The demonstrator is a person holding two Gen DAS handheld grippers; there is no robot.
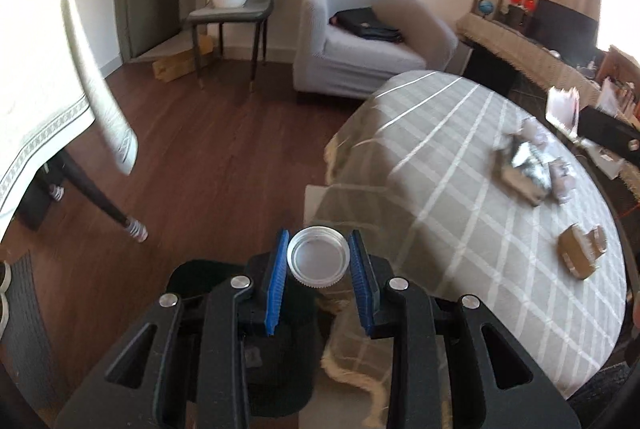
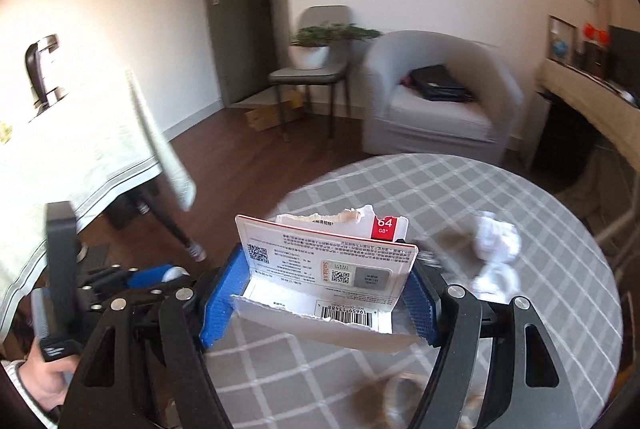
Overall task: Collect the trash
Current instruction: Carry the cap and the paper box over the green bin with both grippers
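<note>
The bin [image 1: 280, 361] beneath the left gripper [image 1: 318, 261] is mostly hidden behind the gripper's black frame, and only dark parts of it show. On the round table [image 1: 460, 149] the heap of foil and paper [image 1: 528, 165] and the small brown box [image 1: 580, 255] are smeared by blur, so their details cannot be made out. In the right wrist view the crumpled white paper [image 2: 496, 249] and a brownish thing [image 2: 400, 397] near the bottom edge are blurred too, and the torn card packet [image 2: 328, 269] covers the table behind it.
</note>
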